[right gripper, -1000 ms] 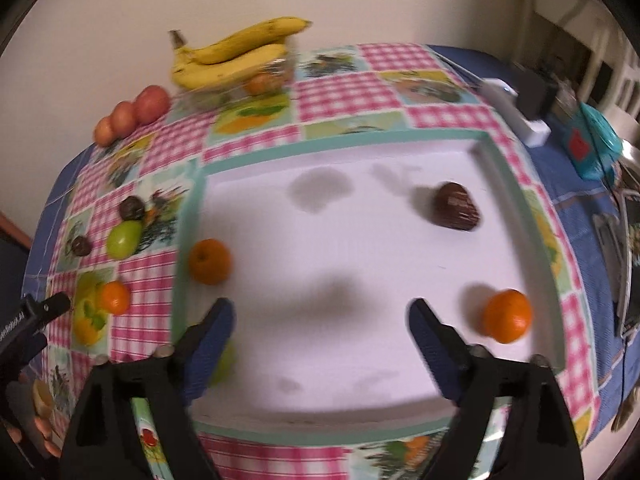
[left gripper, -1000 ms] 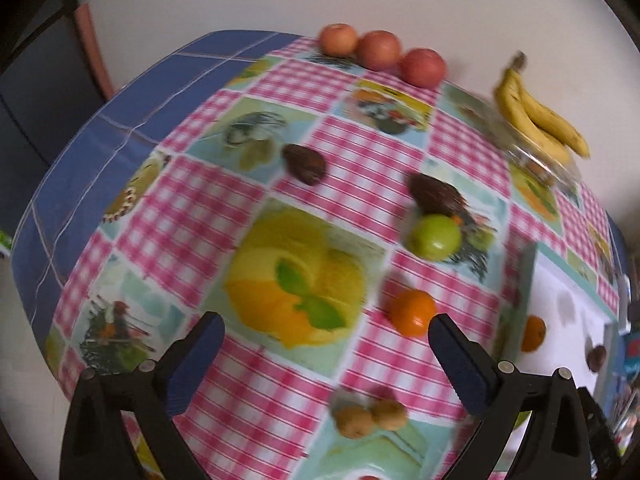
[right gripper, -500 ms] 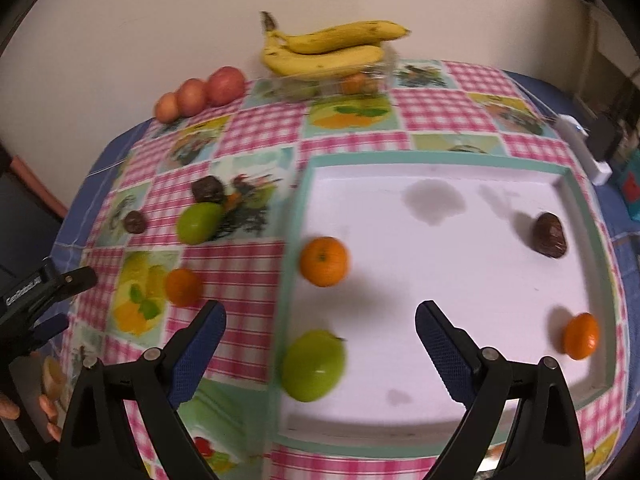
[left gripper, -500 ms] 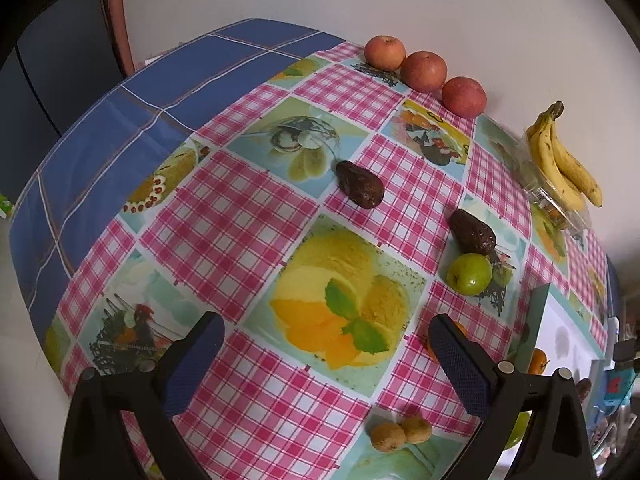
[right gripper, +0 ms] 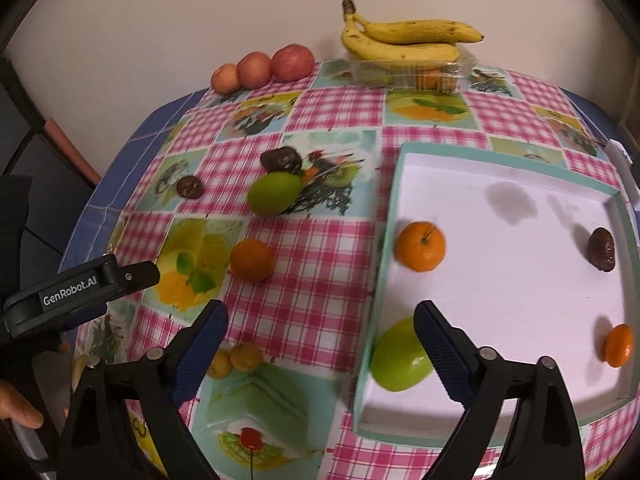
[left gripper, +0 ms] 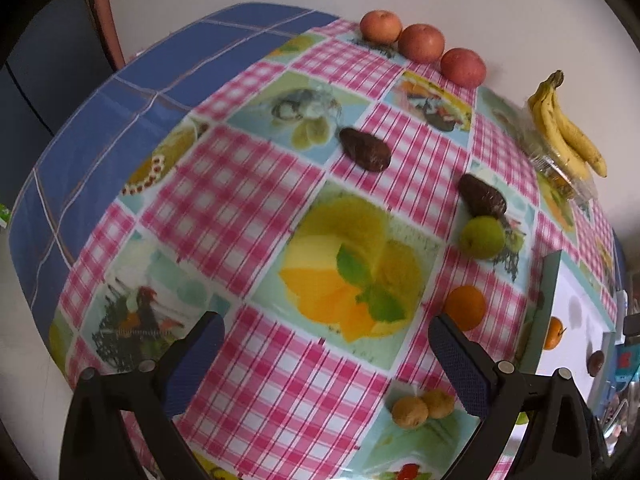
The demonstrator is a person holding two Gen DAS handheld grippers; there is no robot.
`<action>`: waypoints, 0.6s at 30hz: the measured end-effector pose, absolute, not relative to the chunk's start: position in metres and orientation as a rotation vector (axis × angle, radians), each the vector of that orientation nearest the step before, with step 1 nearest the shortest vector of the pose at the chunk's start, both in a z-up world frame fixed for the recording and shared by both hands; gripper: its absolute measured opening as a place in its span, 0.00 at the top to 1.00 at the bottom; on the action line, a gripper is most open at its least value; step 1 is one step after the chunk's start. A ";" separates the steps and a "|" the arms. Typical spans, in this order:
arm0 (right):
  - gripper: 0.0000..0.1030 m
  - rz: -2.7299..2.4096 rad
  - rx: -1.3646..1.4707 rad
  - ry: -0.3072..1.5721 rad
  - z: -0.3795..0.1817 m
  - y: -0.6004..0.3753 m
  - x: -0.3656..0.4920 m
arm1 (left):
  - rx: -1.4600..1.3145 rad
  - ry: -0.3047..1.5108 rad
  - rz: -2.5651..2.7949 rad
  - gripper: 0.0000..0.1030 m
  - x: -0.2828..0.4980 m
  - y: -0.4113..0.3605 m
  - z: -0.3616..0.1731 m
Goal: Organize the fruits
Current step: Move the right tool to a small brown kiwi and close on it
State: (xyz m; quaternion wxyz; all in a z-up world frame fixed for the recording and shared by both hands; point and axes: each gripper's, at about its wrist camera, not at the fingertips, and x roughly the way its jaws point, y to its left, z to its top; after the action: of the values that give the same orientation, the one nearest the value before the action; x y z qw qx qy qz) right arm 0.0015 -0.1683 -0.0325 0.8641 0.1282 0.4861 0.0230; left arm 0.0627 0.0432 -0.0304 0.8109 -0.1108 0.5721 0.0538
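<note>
At the far left of the right wrist view, a fingertip (right gripper: 22, 416) pokes in at the frame edge beside the left gripper's black body, of which only one arm shows here. In its own view the left gripper (left gripper: 326, 350) hangs wide open and empty over the fruit-print tablecloth (left gripper: 248, 184). Just inside its right finger lie two small tan fruits (left gripper: 422, 408), touching each other; I cannot tell what kind they are. The loose orange (left gripper: 464, 307) sits just beyond that same fingertip, partly cut off by it. Farther ahead and to the right rest a green fruit (left gripper: 482, 237) and a dark brown fruit (left gripper: 482, 199), which touch; another brown fruit (left gripper: 366, 149) lies apart to their left.

The right gripper (right gripper: 322, 334) is likewise spread wide and holds nothing. Its right finger covers part of a green apple (right gripper: 396, 360) lying in the near left corner of the white tray (right gripper: 520, 276). The tray also holds an orange (right gripper: 420, 246) ahead of that finger, a brown fruit (right gripper: 601, 249) and a second orange (right gripper: 619, 345) at the far right. Against the wall ahead, three red apples (right gripper: 264, 67) stand in a row, and bananas (right gripper: 404, 42) lie on a clear plastic box (right gripper: 416, 74) whose contents are hard to make out.
</note>
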 end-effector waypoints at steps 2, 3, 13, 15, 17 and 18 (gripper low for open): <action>0.24 0.060 0.261 1.033 -0.036 -0.163 0.001 | -0.236 1.231 0.128 0.00 0.060 0.045 -0.034; 0.26 0.066 0.259 1.040 -0.038 -0.161 0.001 | -0.235 1.234 0.133 0.00 0.059 0.046 -0.035; 0.57 0.173 0.242 1.109 -0.056 -0.135 -0.003 | -0.299 1.252 0.147 0.00 0.041 0.063 -0.041; 0.62 0.178 0.237 1.121 -0.060 -0.131 -0.002 | -0.307 1.253 0.142 0.00 0.039 0.064 -0.041; 0.63 0.188 0.240 1.133 -0.063 -0.129 0.000 | -0.312 1.261 0.141 0.00 0.038 0.064 -0.042; 0.65 0.195 0.244 1.135 -0.064 -0.129 0.000 | -0.313 1.265 0.141 0.00 0.038 0.064 -0.043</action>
State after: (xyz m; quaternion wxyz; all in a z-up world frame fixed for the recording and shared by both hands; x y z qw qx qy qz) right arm -0.0003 -0.1285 -0.0638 0.8316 0.1149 0.5355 0.0920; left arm 0.0378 0.0642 -0.0428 0.7927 -0.1455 0.5883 0.0656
